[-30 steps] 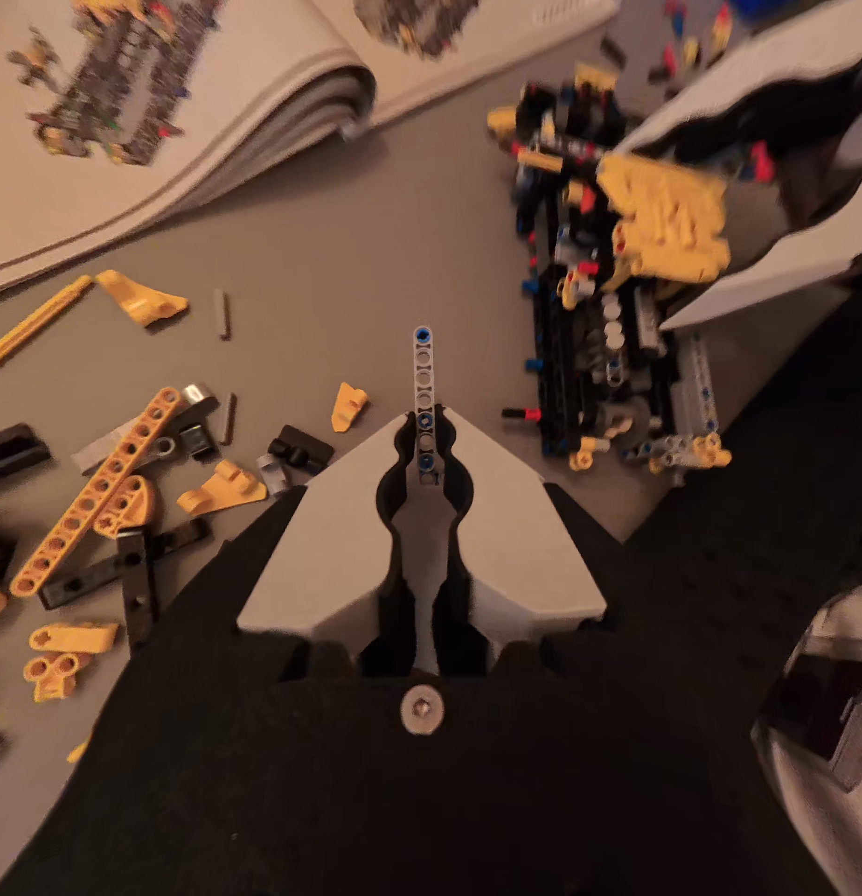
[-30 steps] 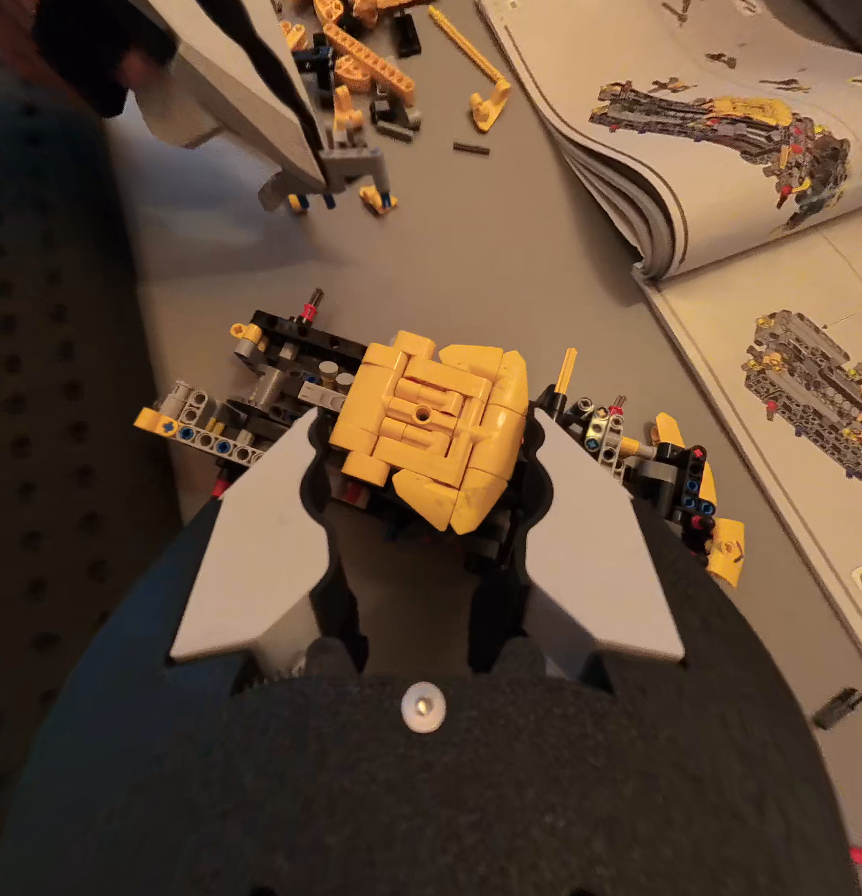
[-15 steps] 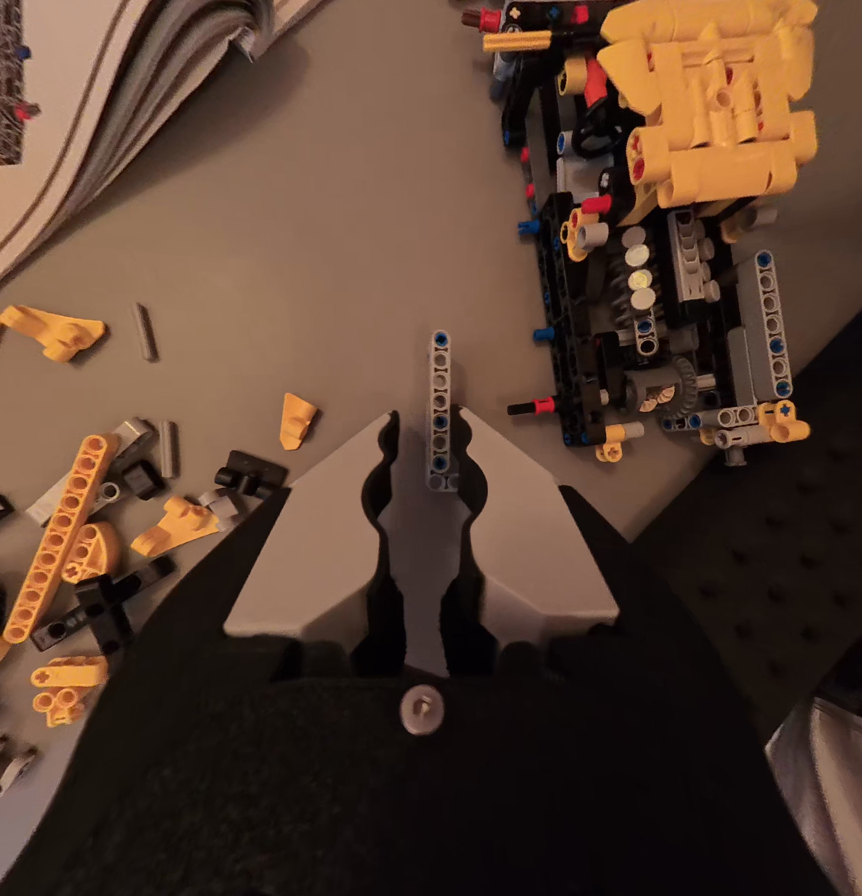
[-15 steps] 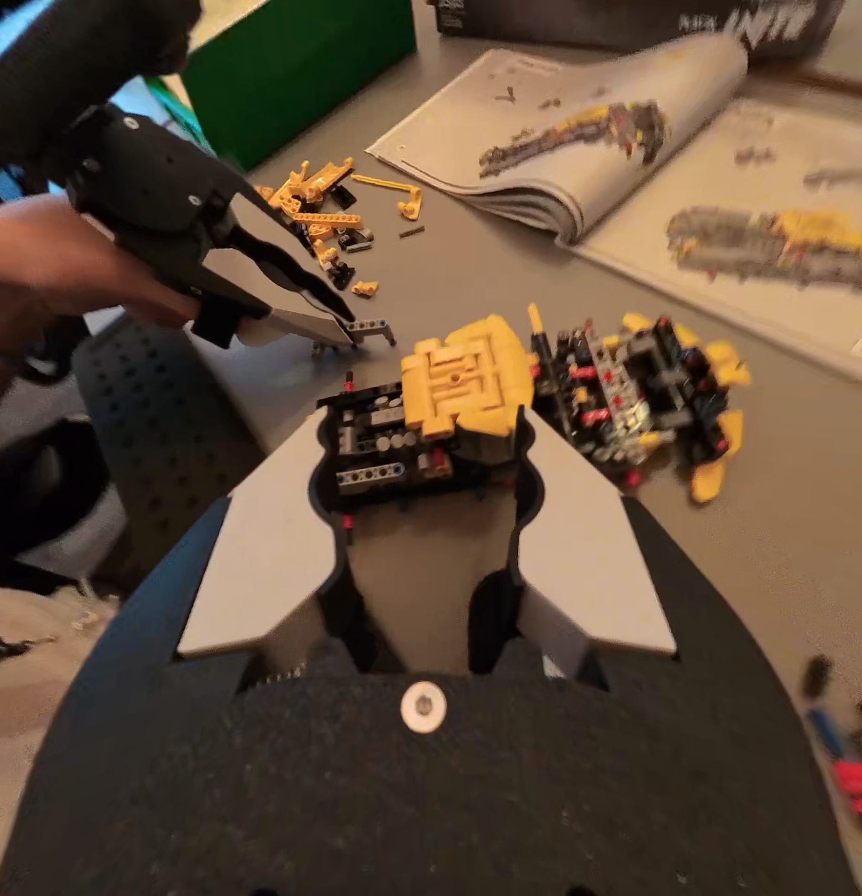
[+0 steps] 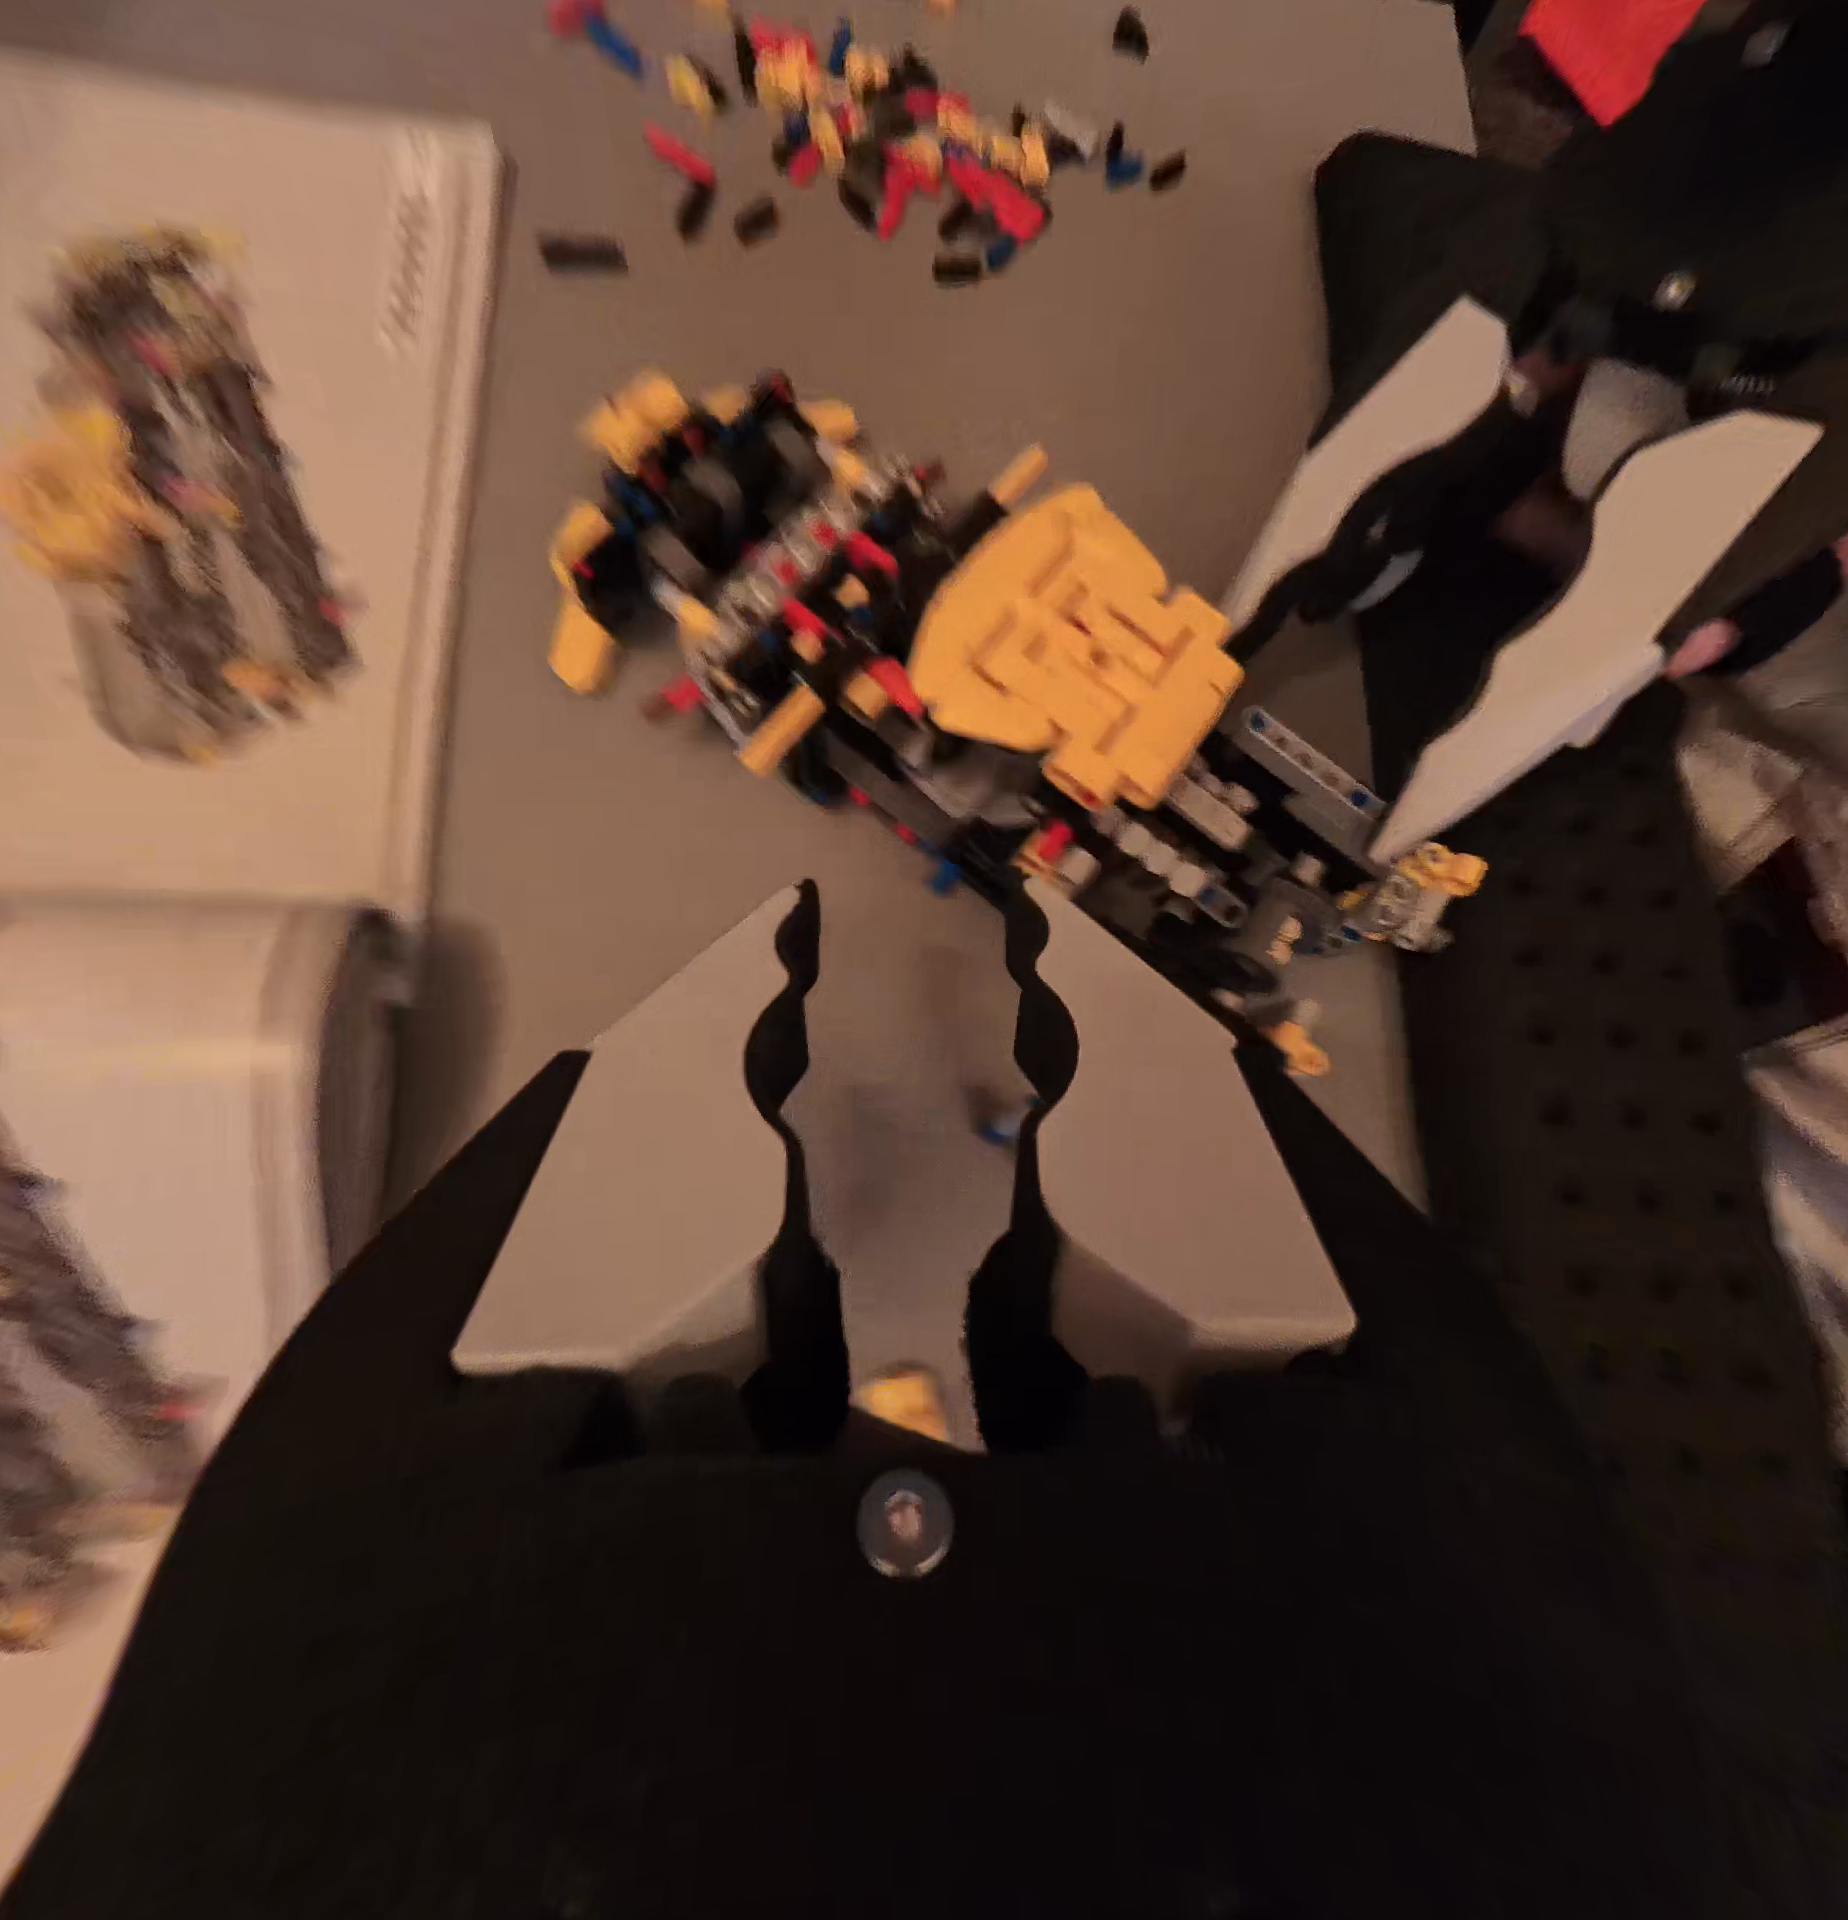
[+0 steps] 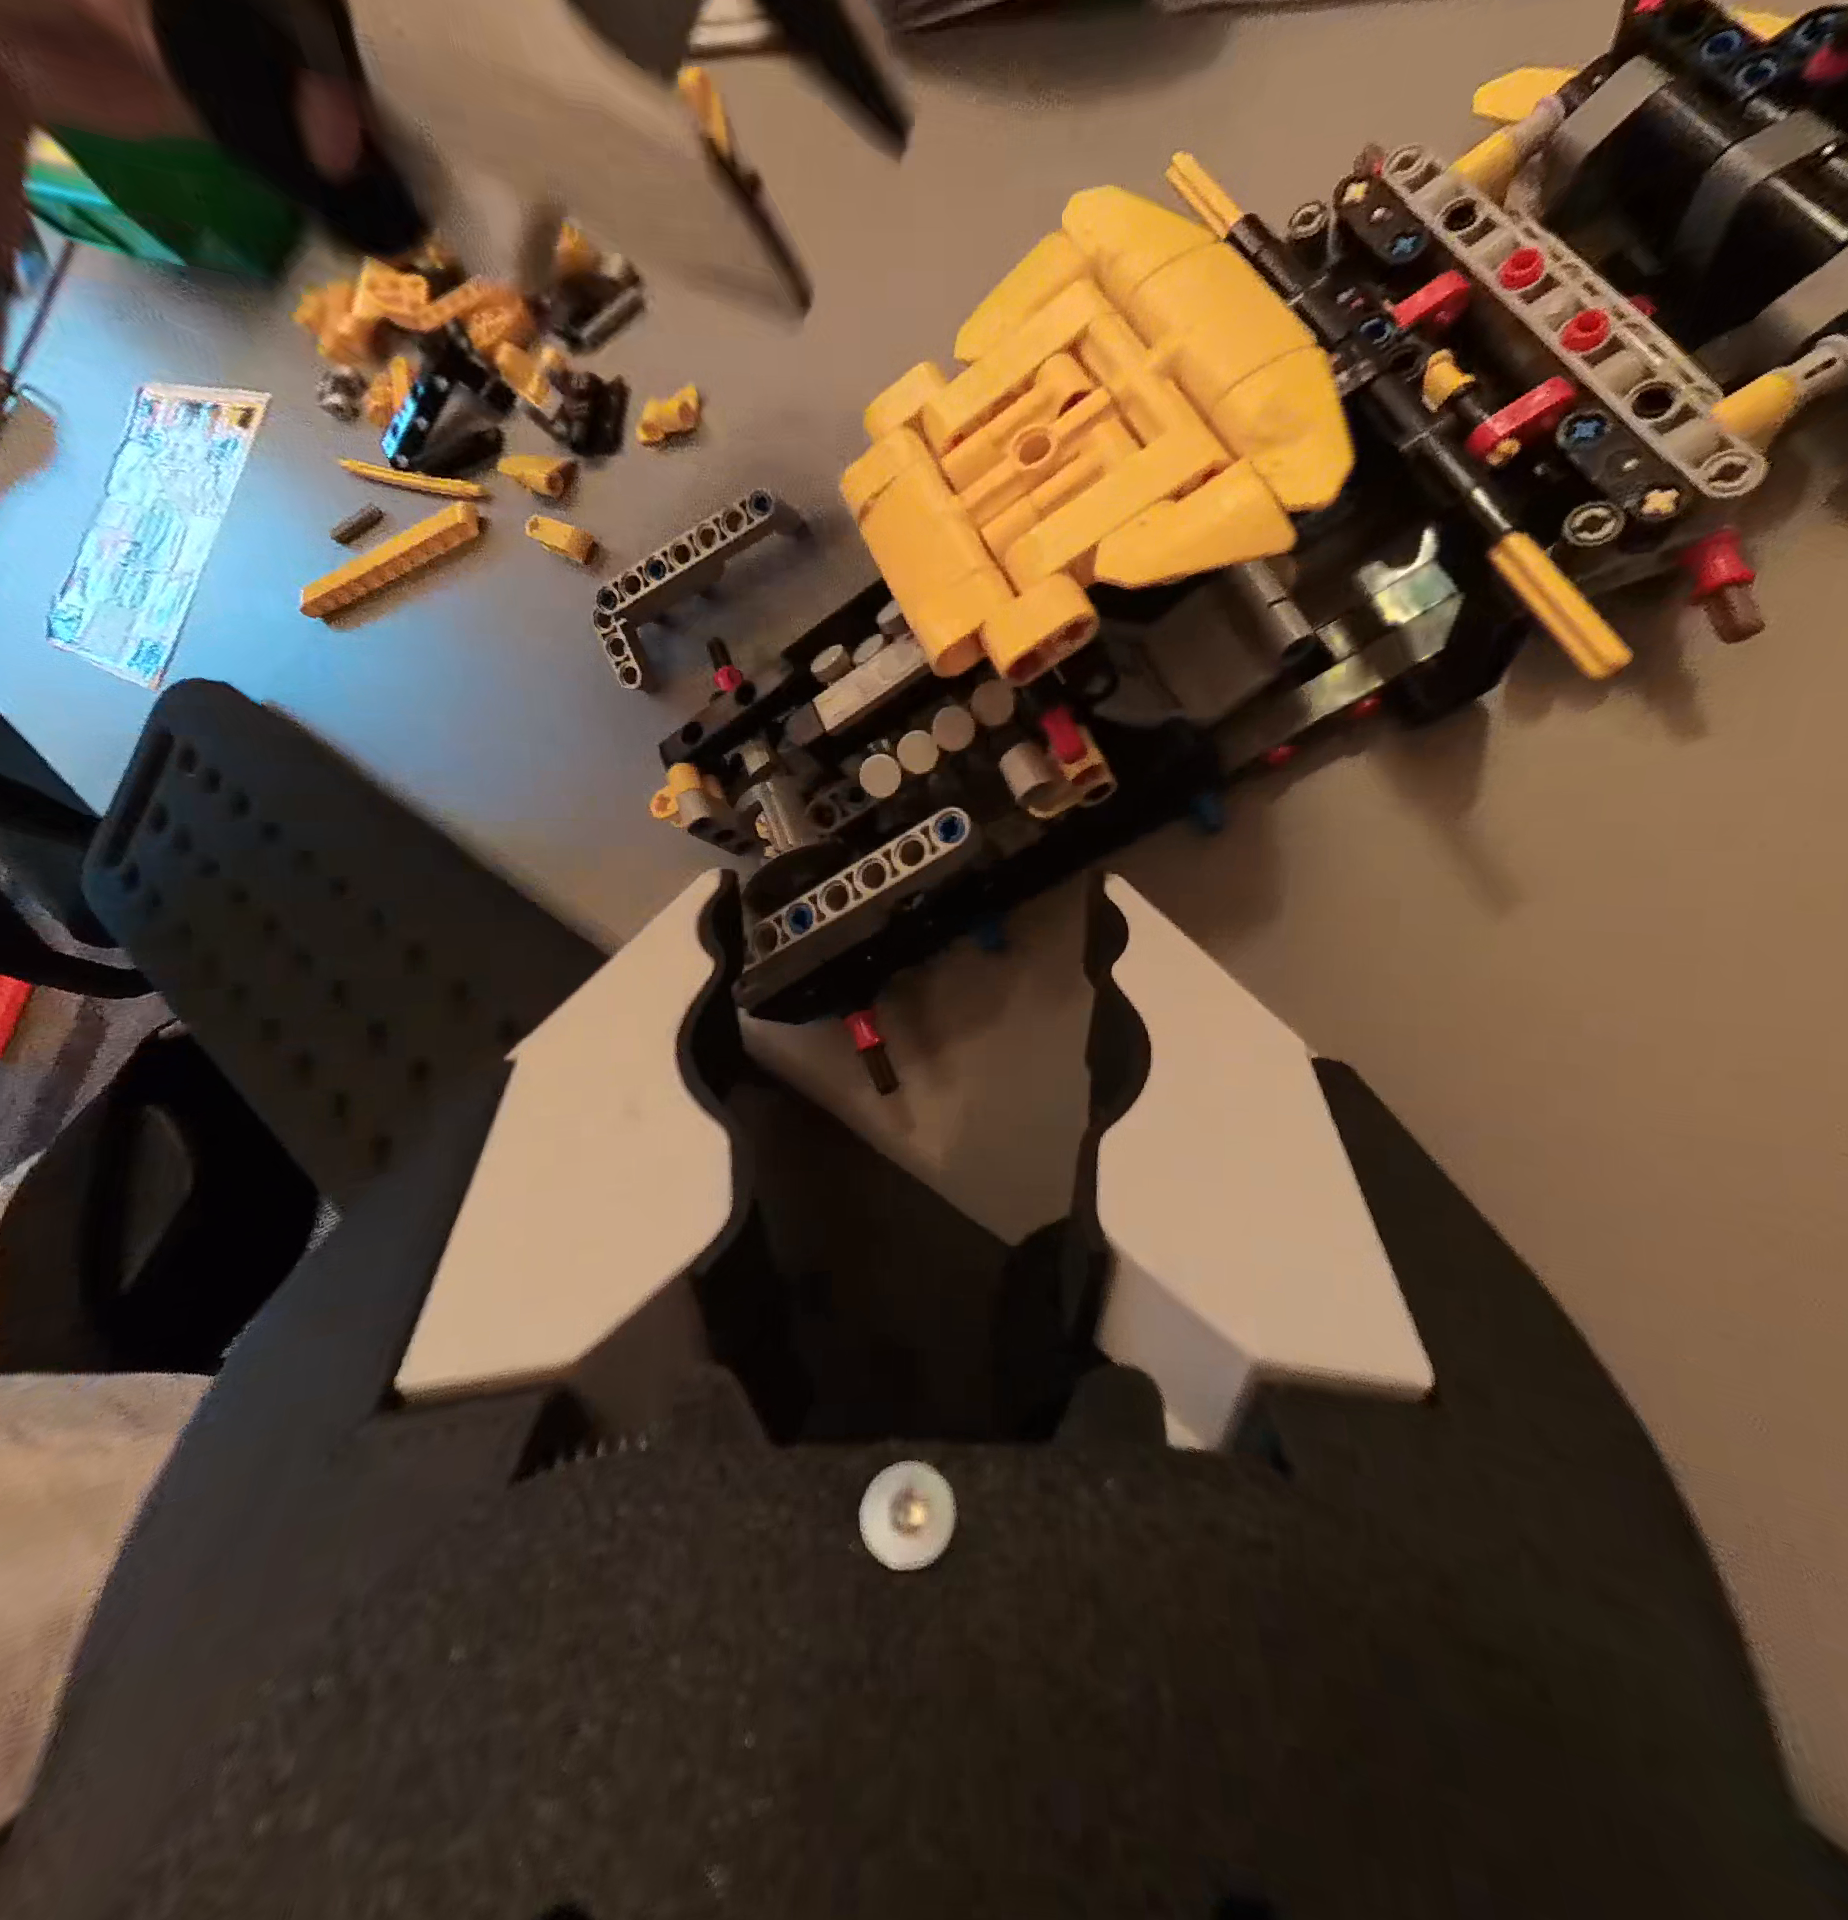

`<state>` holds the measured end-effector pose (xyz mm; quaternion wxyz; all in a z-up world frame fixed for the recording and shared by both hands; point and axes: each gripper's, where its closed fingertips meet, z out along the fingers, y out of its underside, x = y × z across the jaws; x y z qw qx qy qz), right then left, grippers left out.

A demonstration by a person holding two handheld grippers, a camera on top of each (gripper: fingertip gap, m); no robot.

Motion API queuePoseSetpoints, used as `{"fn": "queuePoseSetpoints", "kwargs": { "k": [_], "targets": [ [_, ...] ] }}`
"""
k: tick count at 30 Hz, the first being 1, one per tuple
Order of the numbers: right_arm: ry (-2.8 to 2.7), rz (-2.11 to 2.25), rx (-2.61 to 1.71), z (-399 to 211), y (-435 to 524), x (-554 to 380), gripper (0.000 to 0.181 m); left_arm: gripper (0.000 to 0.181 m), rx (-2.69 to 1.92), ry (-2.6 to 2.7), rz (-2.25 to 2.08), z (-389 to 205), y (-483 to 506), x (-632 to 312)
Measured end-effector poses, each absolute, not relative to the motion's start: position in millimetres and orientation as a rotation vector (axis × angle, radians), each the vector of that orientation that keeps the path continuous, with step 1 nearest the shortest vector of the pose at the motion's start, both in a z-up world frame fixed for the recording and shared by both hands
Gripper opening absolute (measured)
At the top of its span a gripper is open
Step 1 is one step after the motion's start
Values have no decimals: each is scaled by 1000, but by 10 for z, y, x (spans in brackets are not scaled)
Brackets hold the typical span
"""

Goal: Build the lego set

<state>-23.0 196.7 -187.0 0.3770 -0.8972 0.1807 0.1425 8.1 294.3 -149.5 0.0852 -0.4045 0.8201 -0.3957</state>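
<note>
Left gripper (image 5: 909,914): fingers spread, nothing between them, model (image 5: 961,665) just beyond the tips. Right gripper (image 6: 909,894): fingers spread around the model's near end; grey L-shaped beam (image 6: 681,566) lies beyond its left finger.

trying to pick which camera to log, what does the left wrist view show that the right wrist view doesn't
Only the left wrist view shows the open instruction booklet and the scattered red, blue and black small parts at the far end of the table.

Only the right wrist view shows the loose grey L-shaped beam, the pile of yellow and black pieces, the sticker sheet and a green box.

Both show the yellow-topped lego model on the grey table, and both grippers' fingers apart, holding nothing.
</note>
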Motion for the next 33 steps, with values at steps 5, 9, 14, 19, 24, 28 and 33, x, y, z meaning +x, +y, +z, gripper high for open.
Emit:
{"fn": "queuePoseSetpoints", "kwargs": {
  "k": [5,9,14,19,24,28,33],
  "targets": [
    [483,392,-2308,-1915,2005,-267,50,35,-902,2629,-1022,-1595,3005,442],
    [496,425,-2333,-1919,1997,-274,46,35,-790,2735,-999,-1787,2936,572],
    [491,426,-2388,-1912,1921,-199,40,11,-646,2762,-948,-1860,2853,608],
    [477,393,-2486,-1900,1696,88,24,4,-685,2676,-1001,-1818,2813,599],
    [439,336,-2580,-1899,1538,275,16,4,-798,2573,-1029,-1761,2731,506],
    [373,267,-2666,-1894,1422,409,10,5,-890,2514,-968,-1734,2632,328],
    [197,186,-2734,-1895,1509,583,8,6,-1080,2388,-821,-1759,2651,141]
  ]
}}
